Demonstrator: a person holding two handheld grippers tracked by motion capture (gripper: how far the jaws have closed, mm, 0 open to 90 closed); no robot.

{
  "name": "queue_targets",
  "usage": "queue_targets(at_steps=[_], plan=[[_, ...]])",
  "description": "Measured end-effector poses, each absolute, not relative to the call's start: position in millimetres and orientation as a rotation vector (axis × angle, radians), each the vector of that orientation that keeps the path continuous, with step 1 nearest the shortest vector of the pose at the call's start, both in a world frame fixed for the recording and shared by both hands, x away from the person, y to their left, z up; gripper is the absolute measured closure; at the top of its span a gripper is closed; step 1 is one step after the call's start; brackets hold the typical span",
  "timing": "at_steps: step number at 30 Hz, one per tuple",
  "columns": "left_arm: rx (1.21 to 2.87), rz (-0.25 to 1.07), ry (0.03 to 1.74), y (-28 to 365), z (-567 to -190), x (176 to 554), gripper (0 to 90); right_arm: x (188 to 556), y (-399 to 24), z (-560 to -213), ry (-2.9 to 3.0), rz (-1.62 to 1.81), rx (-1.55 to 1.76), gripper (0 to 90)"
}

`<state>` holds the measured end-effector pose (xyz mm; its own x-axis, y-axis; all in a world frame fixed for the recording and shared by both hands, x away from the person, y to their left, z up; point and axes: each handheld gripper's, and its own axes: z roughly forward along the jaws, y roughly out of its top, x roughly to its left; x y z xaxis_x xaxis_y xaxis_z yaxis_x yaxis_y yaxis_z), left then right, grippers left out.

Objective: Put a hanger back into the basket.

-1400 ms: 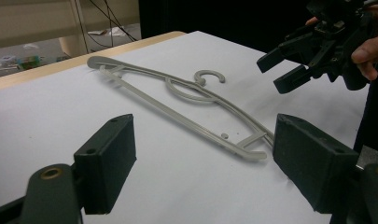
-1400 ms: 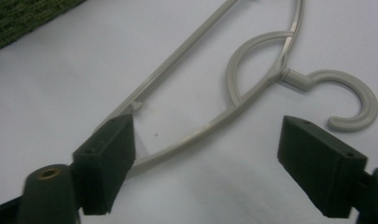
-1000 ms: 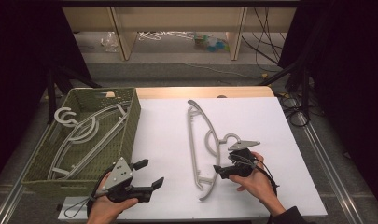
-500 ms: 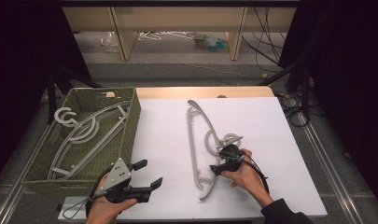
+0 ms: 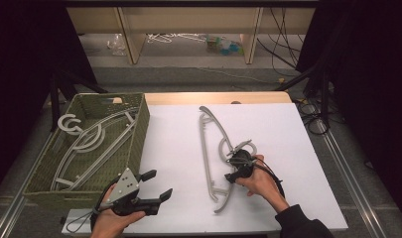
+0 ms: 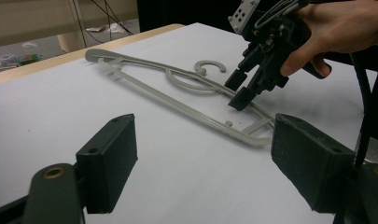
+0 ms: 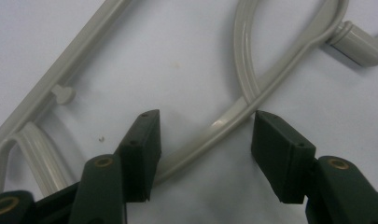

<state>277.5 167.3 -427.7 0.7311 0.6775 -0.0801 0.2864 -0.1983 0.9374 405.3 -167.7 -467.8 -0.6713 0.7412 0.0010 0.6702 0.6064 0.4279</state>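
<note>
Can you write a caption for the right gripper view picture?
Right gripper, jaws just closing, straddles the grey hanger on the white table.

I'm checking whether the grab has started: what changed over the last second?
The right gripper slid in over the grey hanger on the white table, and its jaws have just been closing around the curved arm, not yet pressing it. The left gripper, the hanger and the green basket with its hangers stayed put.

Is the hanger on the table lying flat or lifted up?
Lying flat. The hanger rests fully on the white table; the right gripper straddles its curved bar, jaws just closing, pads not yet touching.
</note>
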Motion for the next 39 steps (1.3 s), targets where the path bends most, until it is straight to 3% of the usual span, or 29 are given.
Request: queue_targets(at_steps=[12, 29, 39], plan=[[1.792, 0.421, 0.760, 166, -429, 277, 23.9, 419, -185, -466, 2.690, 0.639, 1.182, 74.6], [1.785, 0.431, 0.770, 169, -429, 278, 24.8, 424, -182, -463, 2.749, 0.553, 1.062, 82.4], [1.808, 0.435, 0.766, 168, -431, 280, 24.8, 419, -181, -454, 2.767, 0.519, 0.881, 82.6]])
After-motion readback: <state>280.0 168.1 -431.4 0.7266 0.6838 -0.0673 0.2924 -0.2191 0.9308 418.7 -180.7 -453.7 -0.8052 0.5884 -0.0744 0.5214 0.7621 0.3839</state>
